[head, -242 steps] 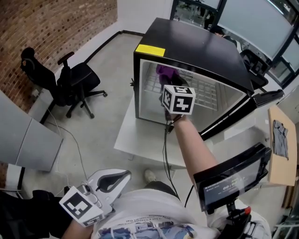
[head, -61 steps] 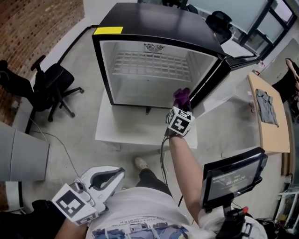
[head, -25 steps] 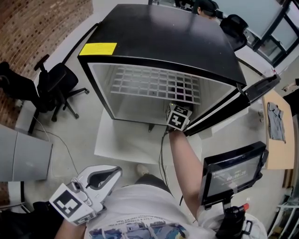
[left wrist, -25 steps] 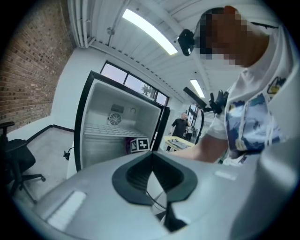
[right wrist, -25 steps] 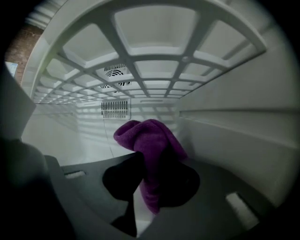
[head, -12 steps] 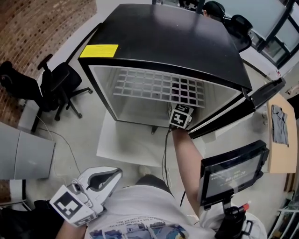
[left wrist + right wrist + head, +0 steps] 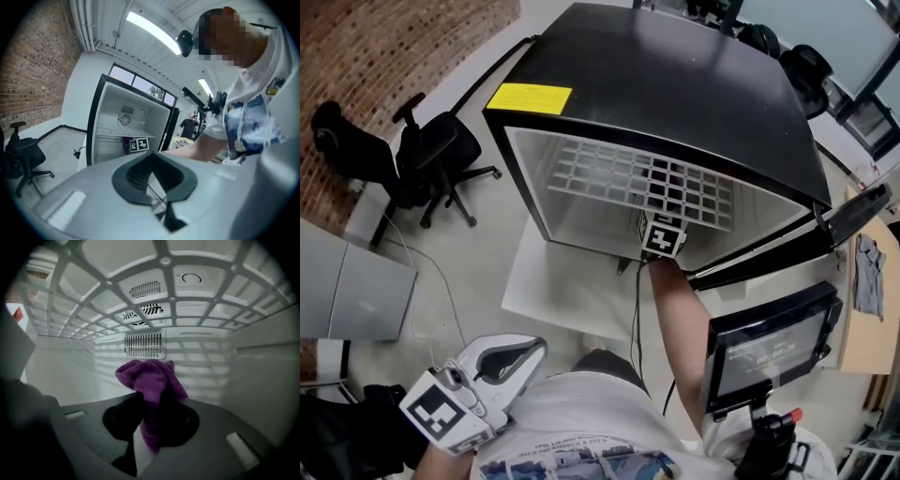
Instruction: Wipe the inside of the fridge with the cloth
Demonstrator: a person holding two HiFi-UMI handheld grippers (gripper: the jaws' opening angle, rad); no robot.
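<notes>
Black fridge [image 7: 675,84] on a low white stand [image 7: 562,291], door [image 7: 853,208] open to the right. To its left, a black office chair [image 7: 431,155]; near the right arm, a dark screen [image 7: 769,349]. Inside, a white wire shelf [image 7: 647,183] across the upper part. Under that shelf, reaching in at the right side, the right gripper [image 7: 151,430], clamped on a purple cloth [image 7: 149,378] bunched before the white back wall; touching it or not, unclear. Low by the body, well outside the fridge, the left gripper [image 7: 539,349], jaws together with nothing between them.
</notes>
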